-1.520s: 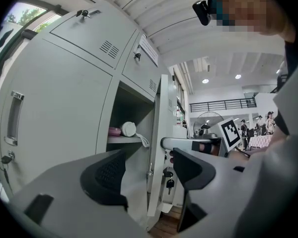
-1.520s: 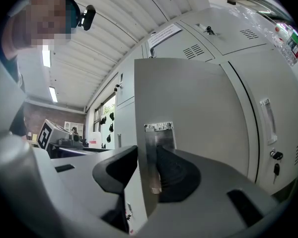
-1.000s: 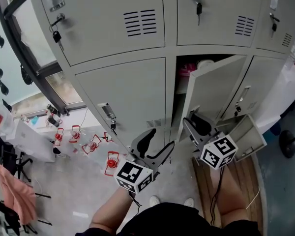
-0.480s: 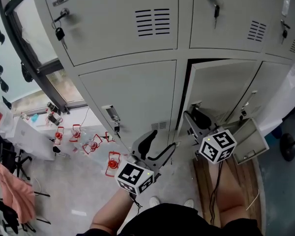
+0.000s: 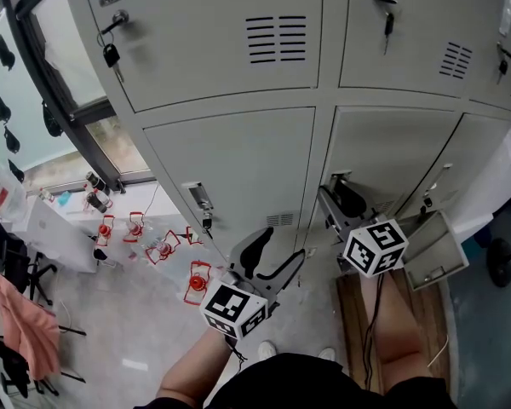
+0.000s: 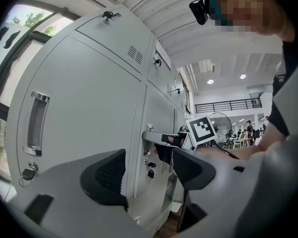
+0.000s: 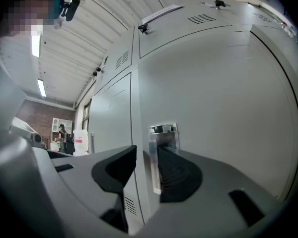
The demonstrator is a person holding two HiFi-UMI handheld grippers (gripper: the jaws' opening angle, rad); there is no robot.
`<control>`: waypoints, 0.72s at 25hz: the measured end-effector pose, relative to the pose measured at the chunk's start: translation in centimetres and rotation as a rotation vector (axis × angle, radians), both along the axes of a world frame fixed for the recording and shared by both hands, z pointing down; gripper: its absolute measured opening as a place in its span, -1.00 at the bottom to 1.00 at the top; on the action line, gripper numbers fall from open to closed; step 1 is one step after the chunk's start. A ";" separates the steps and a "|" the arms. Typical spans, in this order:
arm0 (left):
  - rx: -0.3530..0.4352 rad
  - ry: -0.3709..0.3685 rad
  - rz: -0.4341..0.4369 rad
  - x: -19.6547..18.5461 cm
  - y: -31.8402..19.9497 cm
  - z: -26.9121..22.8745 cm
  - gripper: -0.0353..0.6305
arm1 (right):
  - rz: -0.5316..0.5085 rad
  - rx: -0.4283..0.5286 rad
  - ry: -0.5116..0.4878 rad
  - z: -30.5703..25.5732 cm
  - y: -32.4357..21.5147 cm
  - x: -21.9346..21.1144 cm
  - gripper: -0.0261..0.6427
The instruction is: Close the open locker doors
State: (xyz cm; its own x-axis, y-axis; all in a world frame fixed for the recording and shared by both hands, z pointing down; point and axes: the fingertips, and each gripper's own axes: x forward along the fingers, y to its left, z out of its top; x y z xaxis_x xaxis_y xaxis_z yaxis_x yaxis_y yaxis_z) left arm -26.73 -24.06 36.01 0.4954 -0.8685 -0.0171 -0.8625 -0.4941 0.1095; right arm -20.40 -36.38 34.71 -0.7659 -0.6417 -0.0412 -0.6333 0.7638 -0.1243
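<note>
The grey middle locker door (image 5: 392, 156) lies flush with the doors beside it. My right gripper (image 5: 333, 198) points at that door's handle recess (image 7: 163, 133); its jaws have just been opening and stand apart, with nothing pressed between the pads. The left gripper view shows the same gripper against the door (image 6: 165, 141). My left gripper (image 5: 277, 252) hangs open and empty in front of the lower left locker door (image 5: 238, 164). Low at the right, a smaller locker door (image 5: 436, 250) still stands swung outward.
Keys hang from the locks of the upper doors (image 5: 111, 55). A dark window frame (image 5: 60, 92) runs along the left. Several red objects (image 5: 162, 250) lie on the floor, and a pink cloth (image 5: 21, 331) hangs beside them. A wooden board (image 5: 358, 331) lies under the right arm.
The middle door, ajar a second ago with the locker's inside showing, has swung shut. My right gripper followed it toward the lockers. The left gripper has stayed put.
</note>
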 end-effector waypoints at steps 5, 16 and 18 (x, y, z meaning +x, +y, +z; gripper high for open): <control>0.000 -0.002 -0.008 -0.2 -0.1 0.0 0.06 | 0.000 0.001 -0.003 0.0 -0.5 -0.3 -0.46; 0.003 -0.002 -0.015 -0.3 -0.4 -0.2 0.06 | -0.009 0.010 0.005 0.2 -0.8 -0.6 -0.44; 0.002 -0.002 -0.015 -0.2 -0.5 -0.2 0.06 | -0.012 0.012 0.009 0.2 -0.8 -0.6 -0.43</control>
State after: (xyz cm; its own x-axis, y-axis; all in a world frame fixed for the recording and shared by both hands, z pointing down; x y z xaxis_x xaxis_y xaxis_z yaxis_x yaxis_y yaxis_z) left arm -26.92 -24.53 35.81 0.4821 -0.8759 -0.0181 -0.8702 -0.4811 0.1064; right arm -21.02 -37.18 34.95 -0.7736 -0.6322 -0.0421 -0.6254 0.7726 -0.1094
